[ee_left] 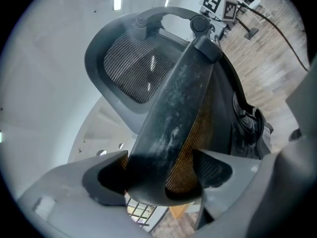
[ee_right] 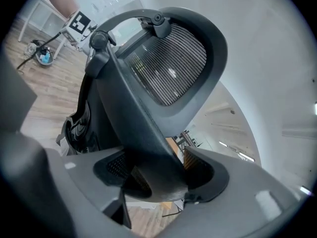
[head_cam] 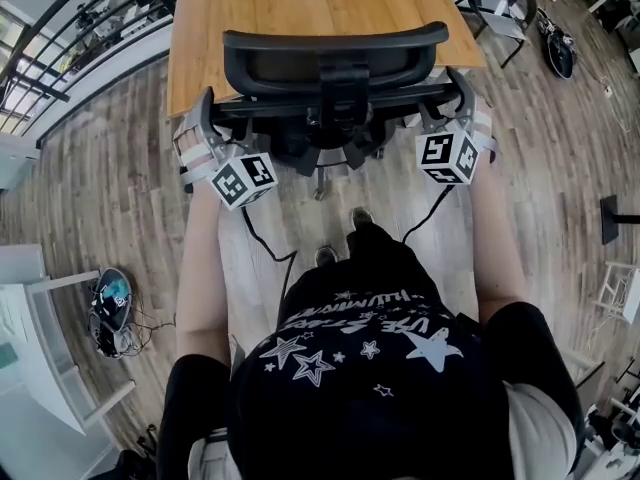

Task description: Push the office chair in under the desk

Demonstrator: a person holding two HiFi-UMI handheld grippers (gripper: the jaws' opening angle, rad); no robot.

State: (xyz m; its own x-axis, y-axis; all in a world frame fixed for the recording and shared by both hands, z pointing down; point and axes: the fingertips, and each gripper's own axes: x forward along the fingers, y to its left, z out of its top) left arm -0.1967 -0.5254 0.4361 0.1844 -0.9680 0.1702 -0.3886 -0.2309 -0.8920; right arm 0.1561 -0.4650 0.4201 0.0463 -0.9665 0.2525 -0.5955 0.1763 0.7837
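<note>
Head view has the office chair (head_cam: pixel 335 63) hard up against the near edge of the desk (head_cam: pixel 300 3), dead centre. The seat is out of sight, by the look of it under the wooden top. Only the mesh back and a bit of the wheeled base (head_cam: pixel 320 173) show on the near side. By my reckoning the push is as good as finished; at most a last nudge and the letting go remain.

The chair faces far, toward the desk, its back turned to the person, and it stands upright. Its widest line, the cross bar (head_cam: pixel 270 106) behind the back, runs left to right, level with the desk edge, so it sits square.

The left gripper (ee_left: pixel 158 177) has that bar's left end between its jaws, but they stand spread wide and look slack on it: released, I'd say. The right gripper (ee_right: pixel 153 175) is clamped on the bar's right end, pads tight on either side.
</note>
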